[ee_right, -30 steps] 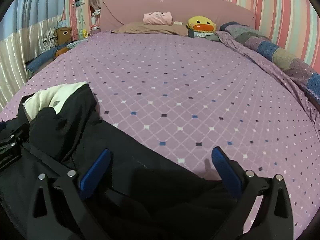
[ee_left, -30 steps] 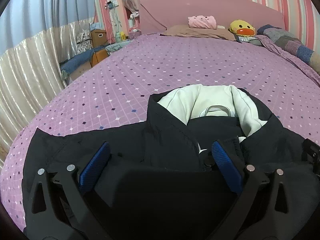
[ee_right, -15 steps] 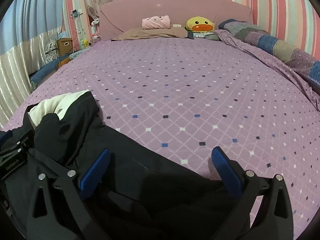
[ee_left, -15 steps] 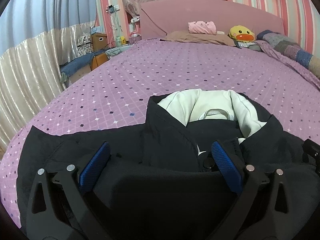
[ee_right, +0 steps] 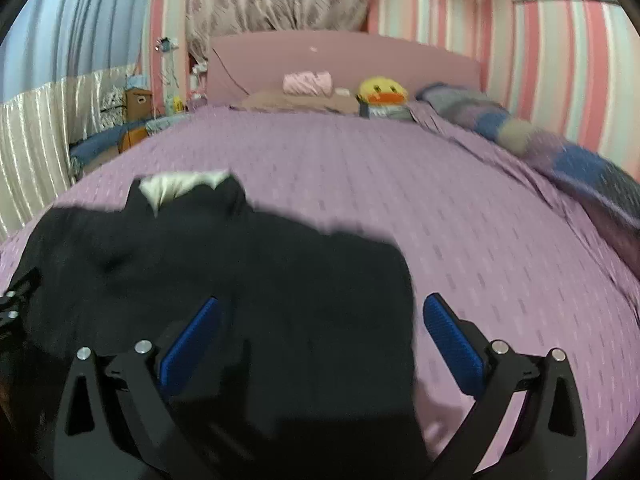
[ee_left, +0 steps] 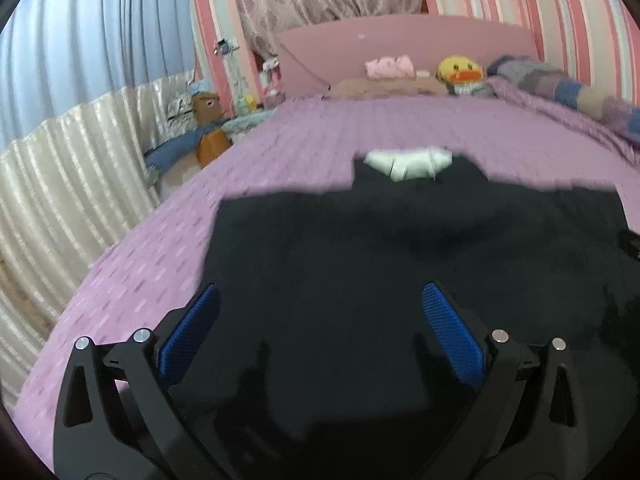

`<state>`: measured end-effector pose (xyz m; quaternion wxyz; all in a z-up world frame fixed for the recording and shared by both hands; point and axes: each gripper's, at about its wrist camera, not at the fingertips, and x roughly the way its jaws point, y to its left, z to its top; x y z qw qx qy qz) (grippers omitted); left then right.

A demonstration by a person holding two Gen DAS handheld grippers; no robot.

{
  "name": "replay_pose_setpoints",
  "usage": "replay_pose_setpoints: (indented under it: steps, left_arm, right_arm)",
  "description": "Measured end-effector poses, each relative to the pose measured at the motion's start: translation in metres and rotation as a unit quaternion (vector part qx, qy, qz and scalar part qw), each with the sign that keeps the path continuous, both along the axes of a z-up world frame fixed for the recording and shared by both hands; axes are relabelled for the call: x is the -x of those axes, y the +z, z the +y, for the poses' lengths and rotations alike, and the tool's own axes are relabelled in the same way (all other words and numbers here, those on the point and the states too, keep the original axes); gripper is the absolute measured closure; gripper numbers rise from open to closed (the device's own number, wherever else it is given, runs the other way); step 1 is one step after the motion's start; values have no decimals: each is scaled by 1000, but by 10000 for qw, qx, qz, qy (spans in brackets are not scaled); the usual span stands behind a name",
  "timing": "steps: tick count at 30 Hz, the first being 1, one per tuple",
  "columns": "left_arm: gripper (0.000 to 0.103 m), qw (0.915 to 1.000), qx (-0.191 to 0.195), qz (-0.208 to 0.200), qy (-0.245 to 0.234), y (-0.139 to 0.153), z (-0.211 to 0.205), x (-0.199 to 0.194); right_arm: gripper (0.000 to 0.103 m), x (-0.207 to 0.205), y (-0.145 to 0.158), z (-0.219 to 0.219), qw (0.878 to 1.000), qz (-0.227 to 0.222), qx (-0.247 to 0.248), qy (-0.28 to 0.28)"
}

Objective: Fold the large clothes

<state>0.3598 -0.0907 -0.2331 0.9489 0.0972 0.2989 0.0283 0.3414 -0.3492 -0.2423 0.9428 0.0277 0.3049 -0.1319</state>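
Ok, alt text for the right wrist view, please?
A black jacket with a white lining lies on a purple patterned bedspread, blurred by motion. The open right gripper frames its right edge, and a yellow duck plush sits by the pink headboard.

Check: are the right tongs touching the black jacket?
Cannot tell. In the blurred right wrist view, the open right tongs sit over the black jacket; no contact or gap shows.

Both views are motion-blurred. The purple diamond-patterned bedspread (ee_left: 320, 148) shows its print smeared to streaks. The black jacket with white lining (ee_left: 400, 264) has soft outlines; its lower hem runs out of frame in both views. Small bedside clutter (ee_right: 168, 104) cannot be identified.
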Motion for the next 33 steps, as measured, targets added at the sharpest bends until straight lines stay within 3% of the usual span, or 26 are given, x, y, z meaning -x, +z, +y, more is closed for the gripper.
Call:
replay_pose_setpoints:
  steps: [4, 7, 10, 12, 17, 22, 28, 33]
  left_arm:
    - [3, 9988, 136, 364, 307, -8, 37, 48]
    - [3, 9932, 518, 727, 747, -18, 77, 70]
    - [3, 9868, 618, 1036, 1083, -35, 106, 93]
    - [3, 9884, 534, 997, 1013, -43, 115, 116]
    - [3, 9933, -172, 711, 892, -48, 104, 150]
    - [3, 9919, -176, 816, 961, -51, 105, 149]
    - [3, 9920, -438, 851, 828, -49, 106, 184]
    - [3, 9913, -90, 930, 925, -46, 130, 229]
  right_arm:
    - [2, 64, -8, -13, 9976, 231, -239, -607]
    - [2, 104, -20, -21, 9947, 405, -273, -906]
    - [2, 136, -34, -26, 9905, 687, -329, -1144]
    - [2, 156, -33, -28, 9894, 569, -364, -1283]
    - [2, 186, -39, -16, 9875, 593, -113, -1456]
    - [2, 204, -45, 3, 9819, 931, 458, -1583]
    - [2, 247, -41, 2, 9814, 934, 369, -1635]
    - [2, 290, -46, -2, 9880, 883, 252, -1242]
